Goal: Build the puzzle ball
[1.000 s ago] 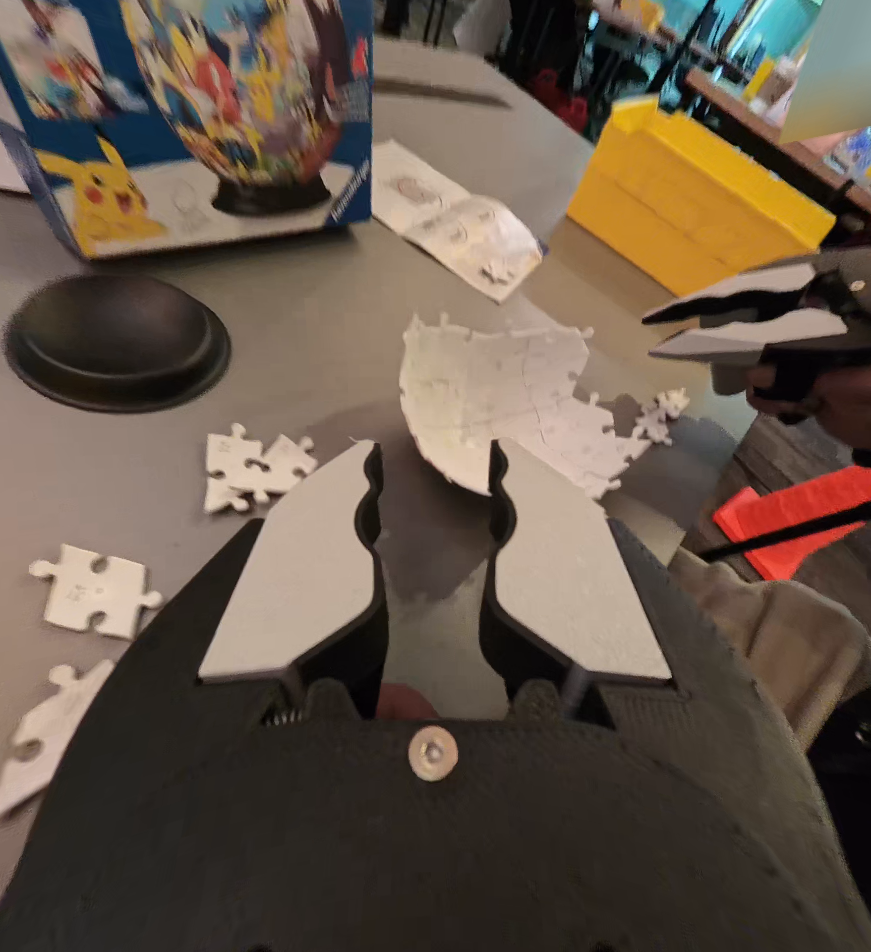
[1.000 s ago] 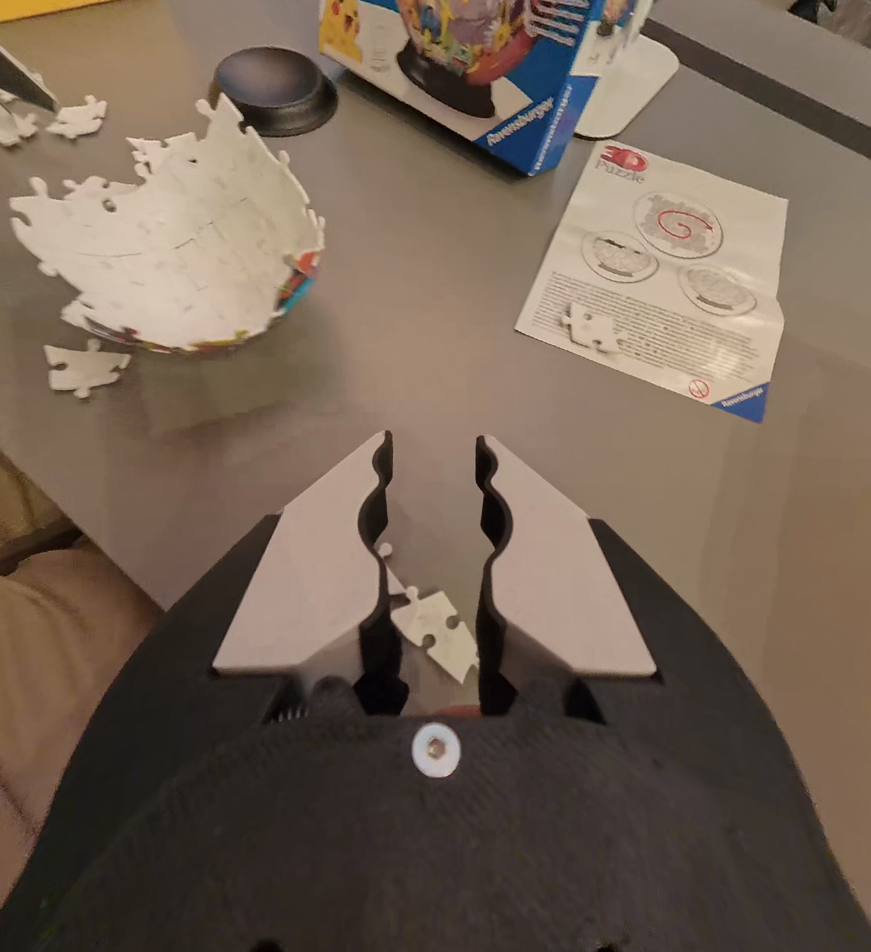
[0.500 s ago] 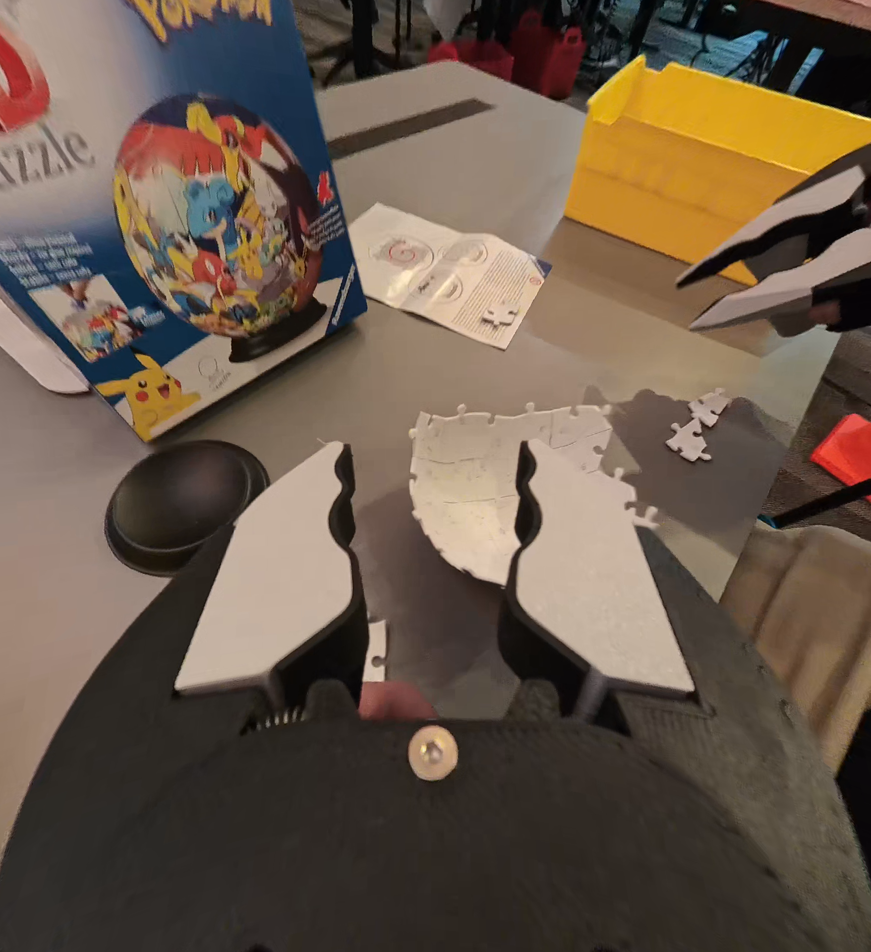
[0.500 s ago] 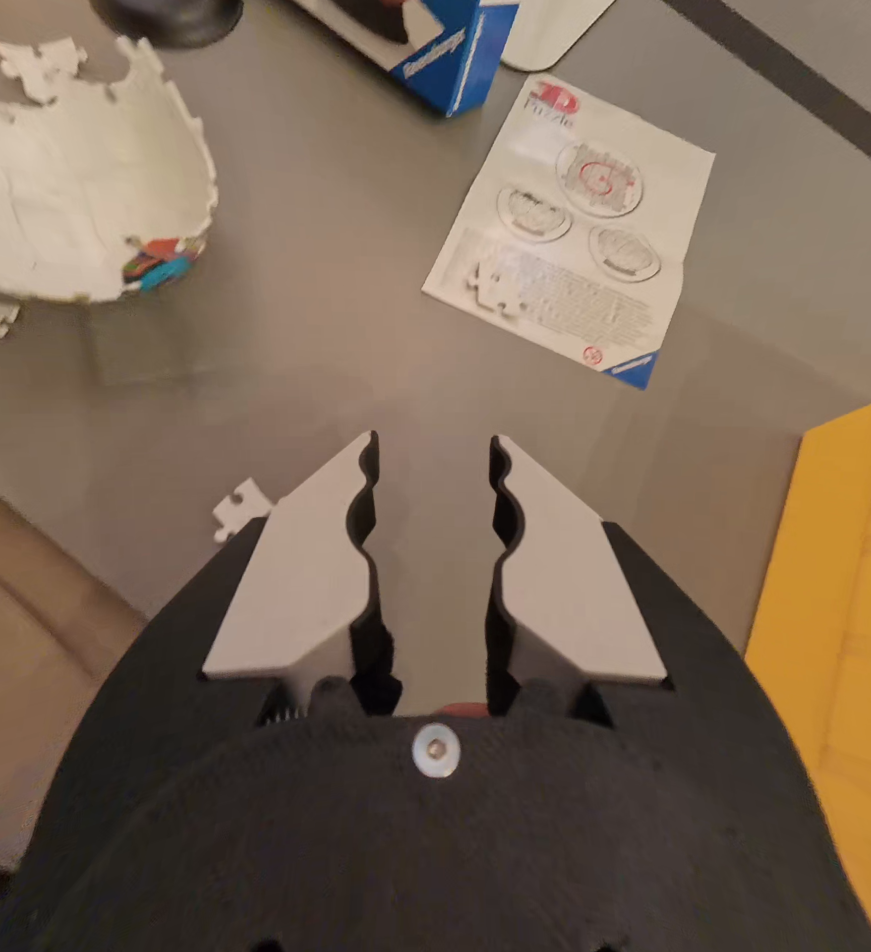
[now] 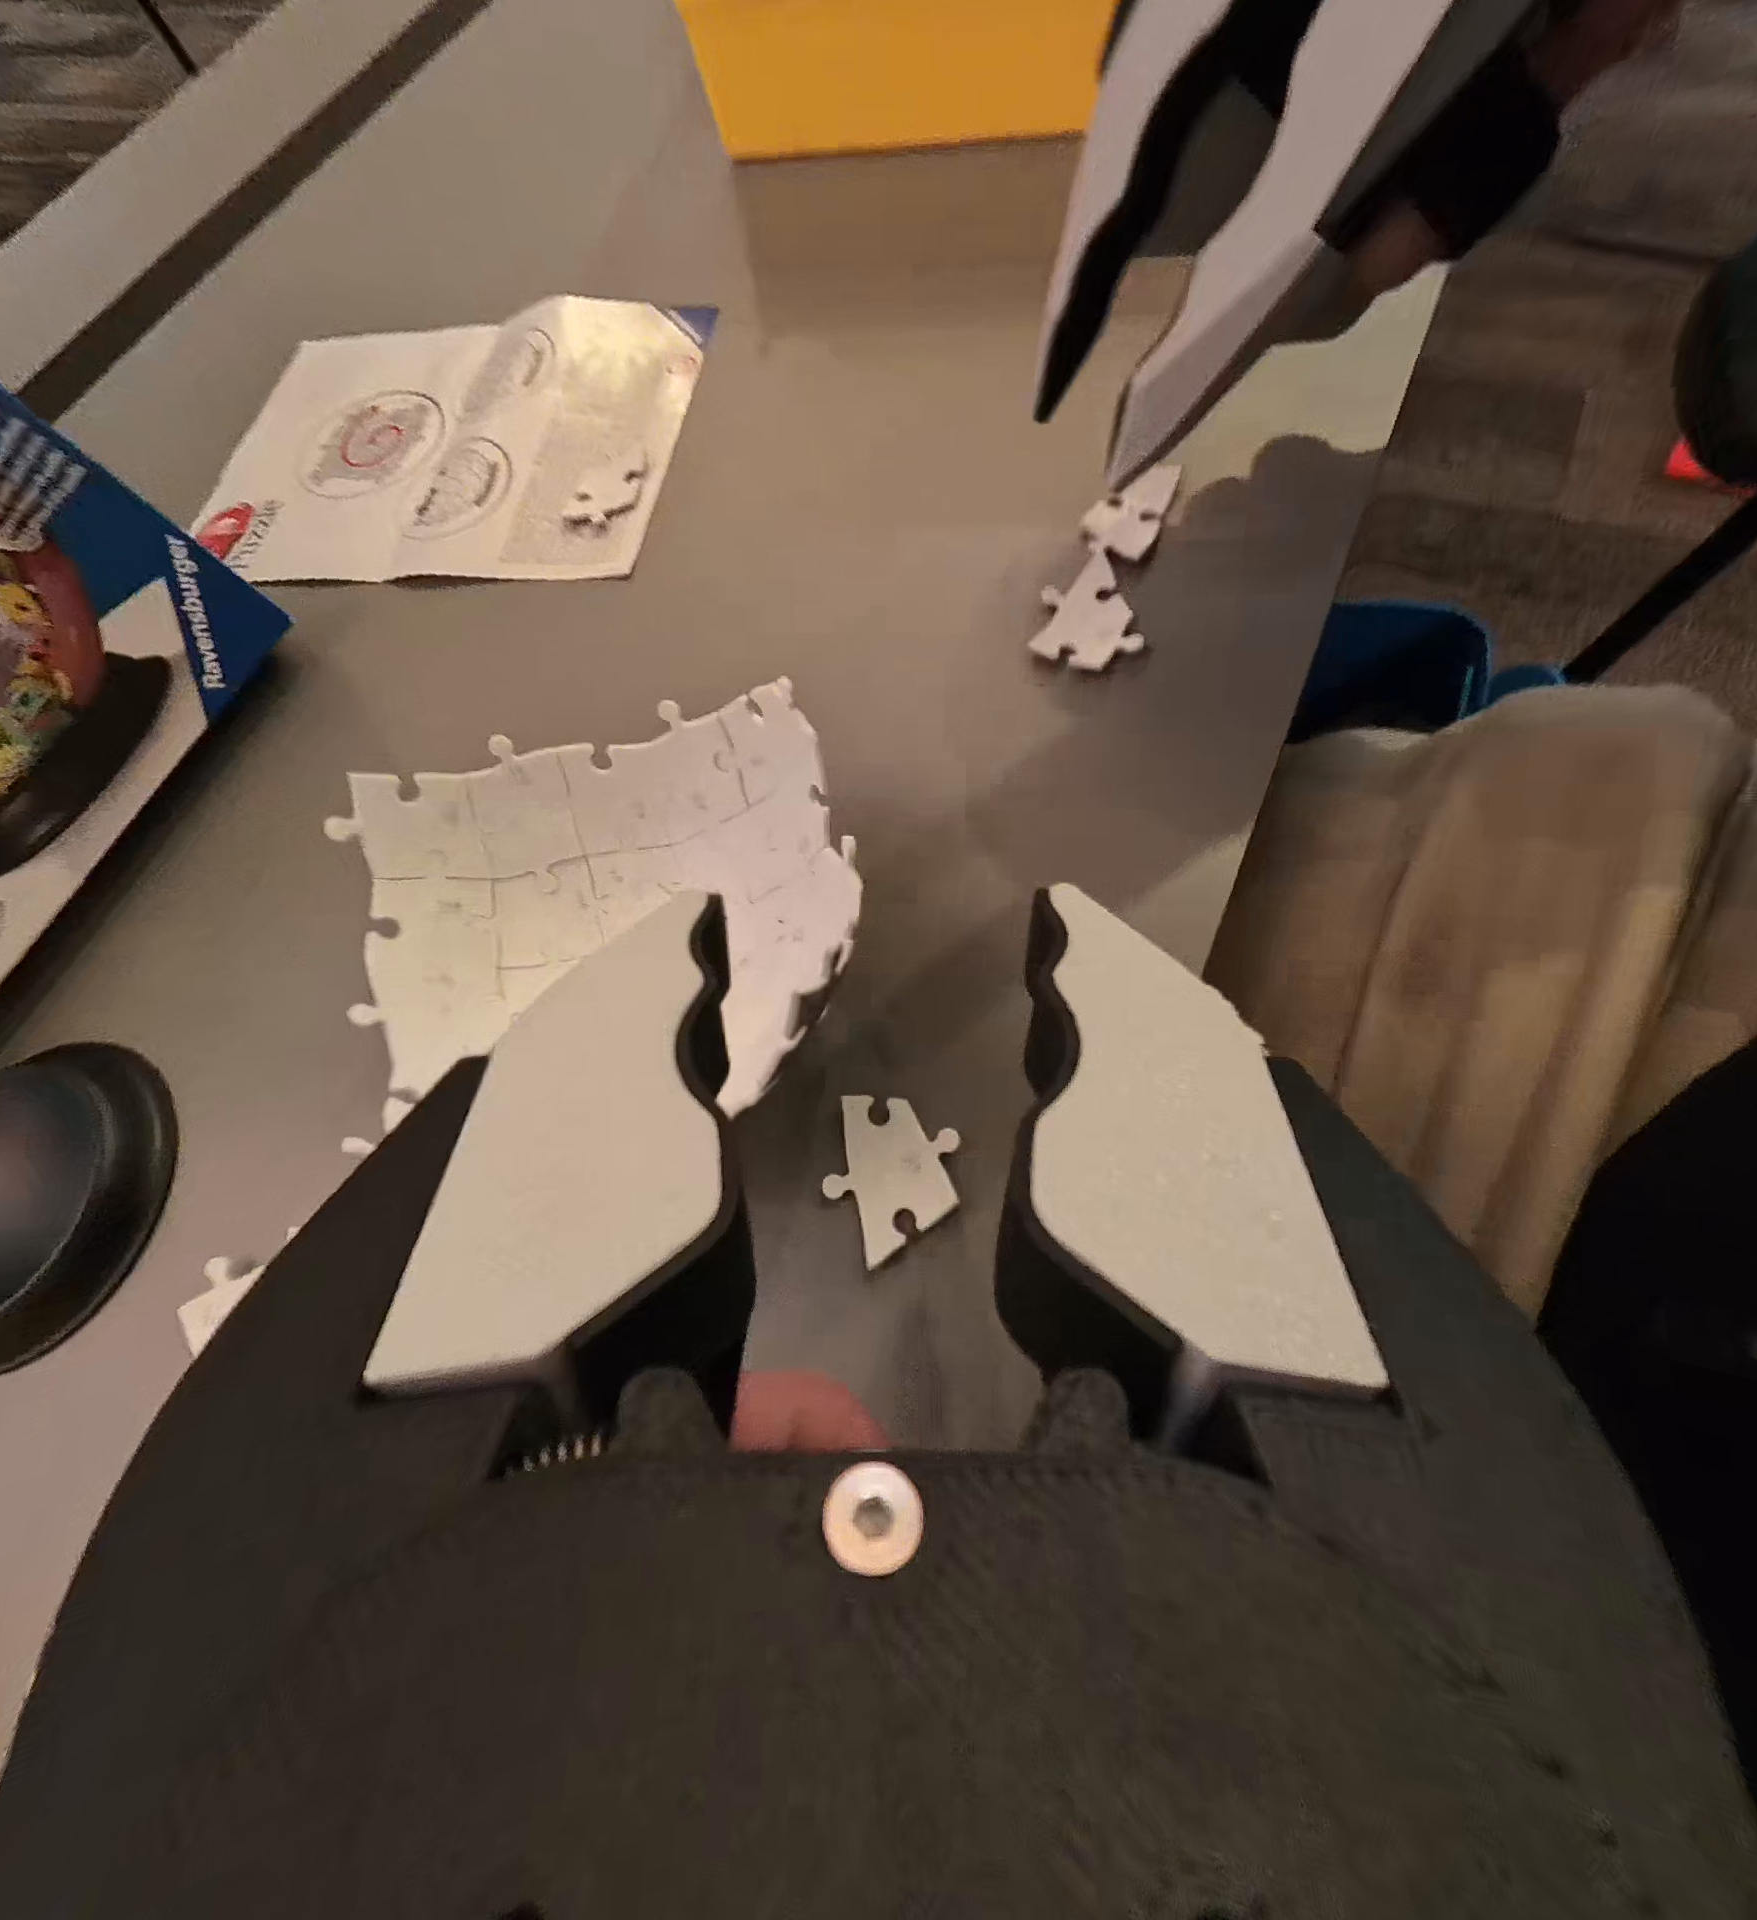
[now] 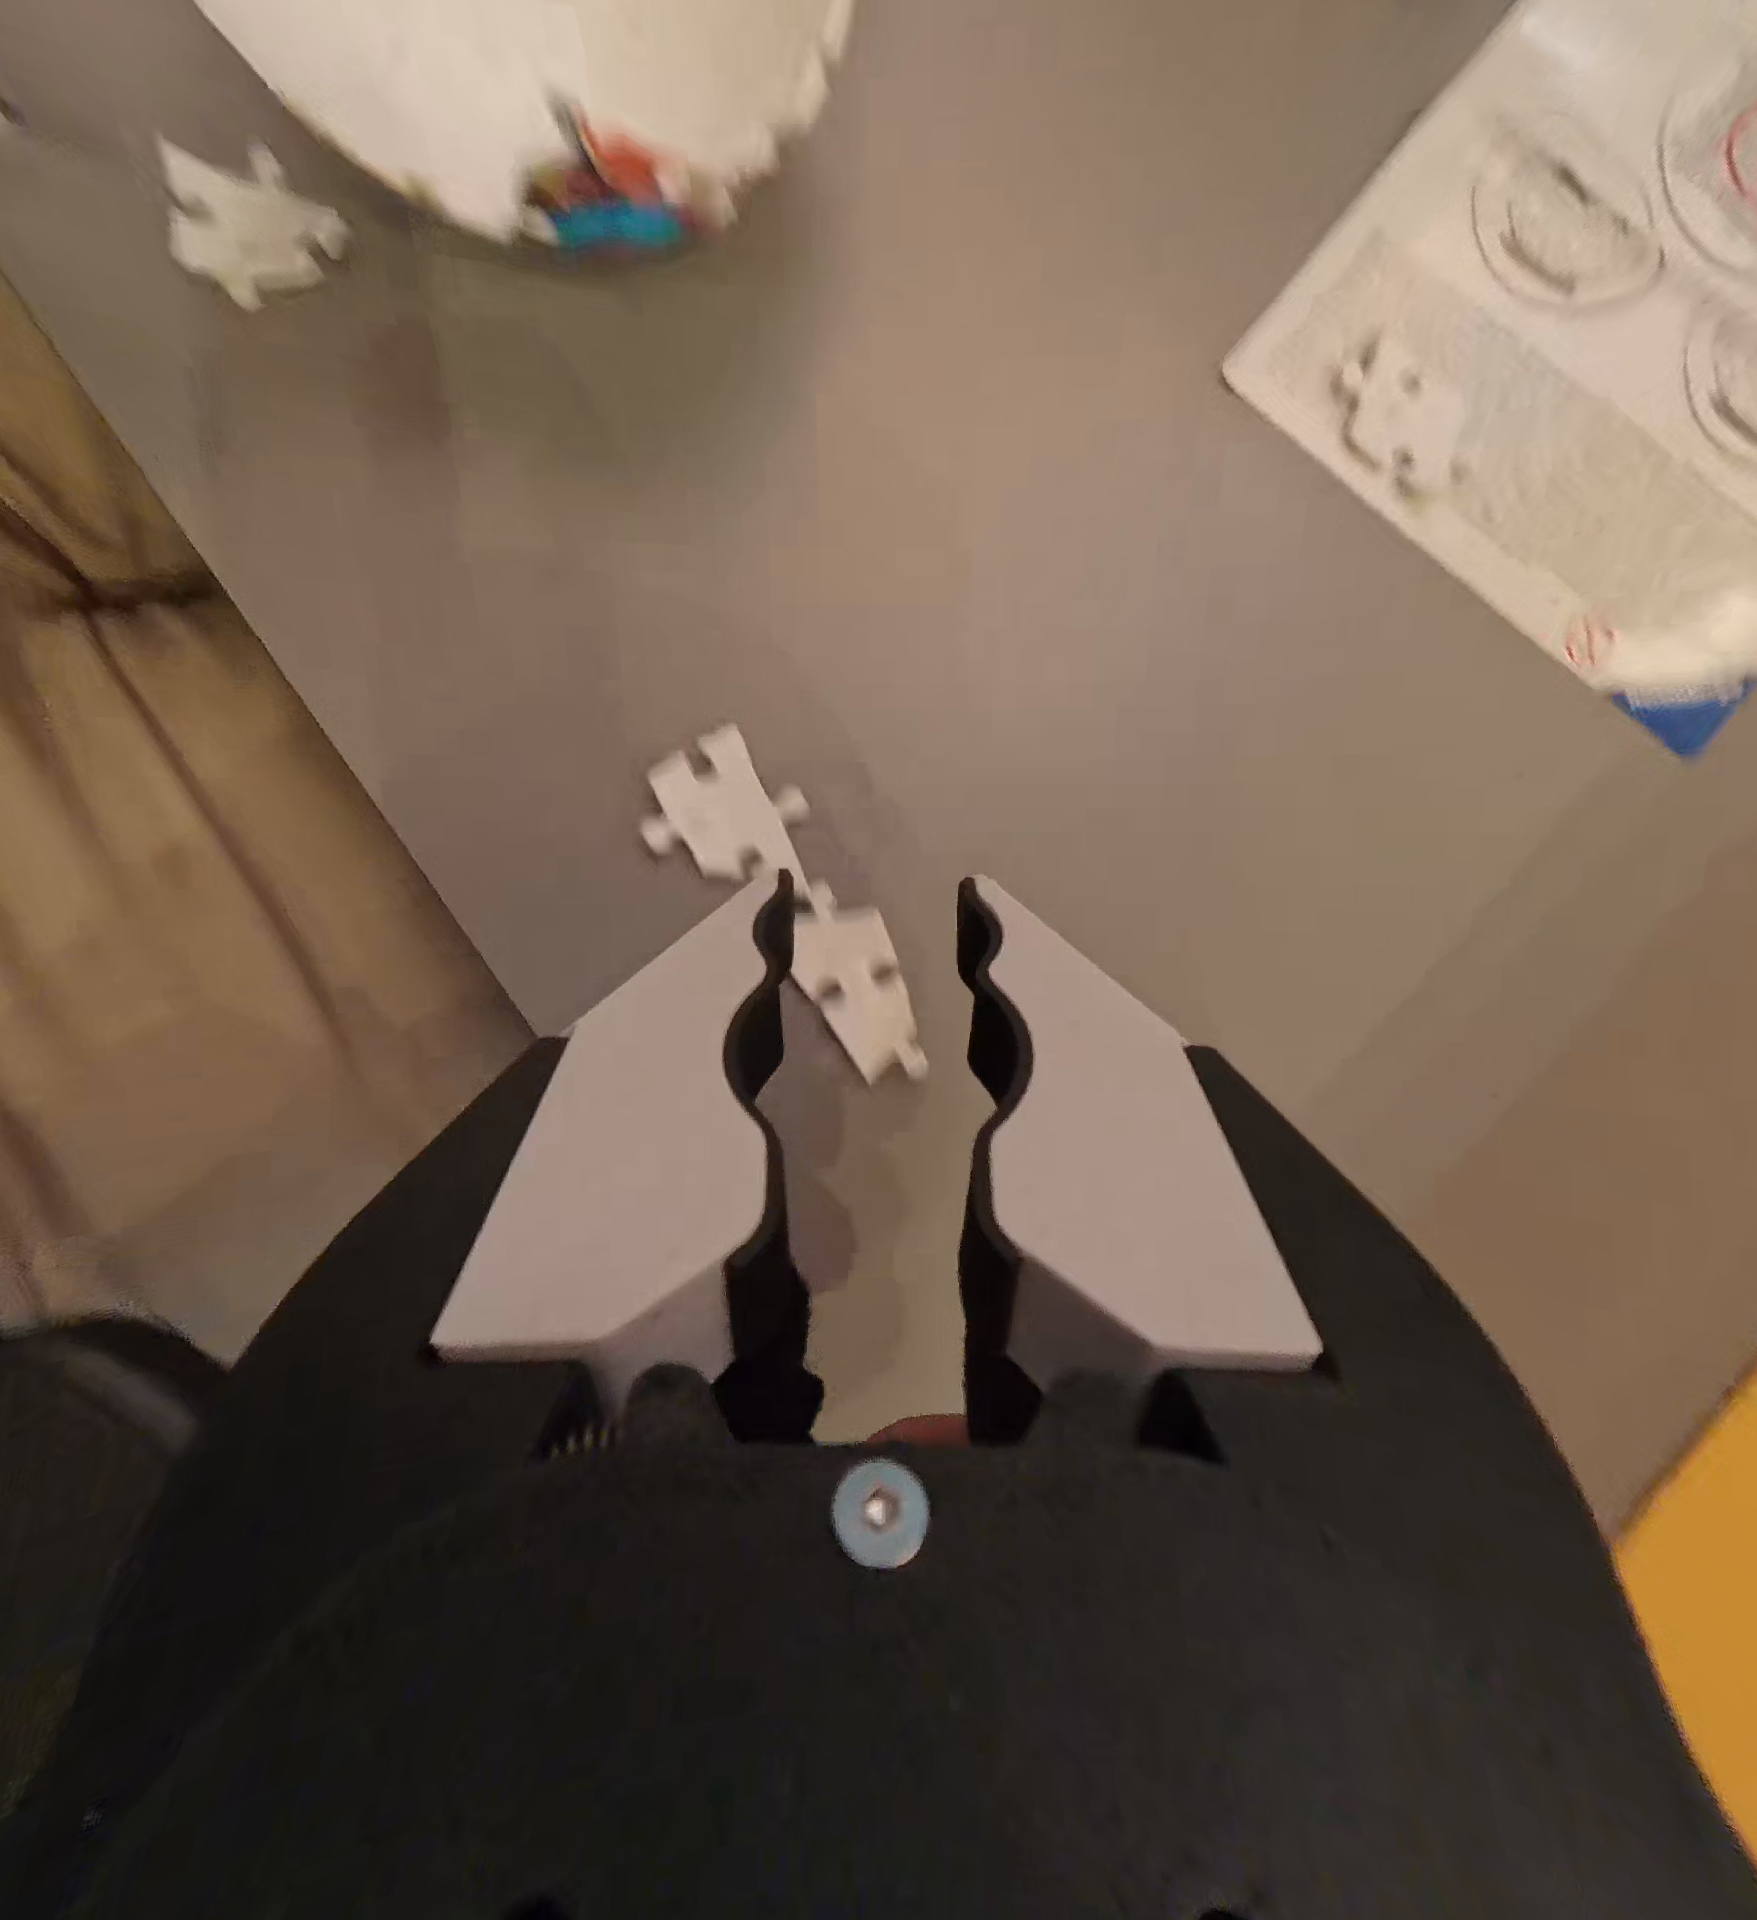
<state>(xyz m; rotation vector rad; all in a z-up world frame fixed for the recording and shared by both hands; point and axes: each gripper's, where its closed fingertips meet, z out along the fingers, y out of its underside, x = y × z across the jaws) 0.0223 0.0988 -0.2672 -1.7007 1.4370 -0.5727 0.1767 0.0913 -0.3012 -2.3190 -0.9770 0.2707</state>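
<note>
Lying between the spread right gripper (image 6: 869,883) fingers: a loose puzzle piece (image 6: 858,987).

The grey tabletop (image 5: 853,436) lies bare in a wide lane between the curved white shell of joined puzzle pieces (image 5: 593,883) and the two loose white pieces near the table's edge (image 5: 1092,613). On the far side, the folded white instruction leaflet (image 5: 458,447), the blue cardboard puzzle box (image 5: 74,623) and the black domed stand (image 5: 22,1205) crowd the approach. A yellow plastic bin (image 5: 884,73) closes off the table's end, and one flat white piece (image 5: 889,1174) lies beside the shell.
</note>
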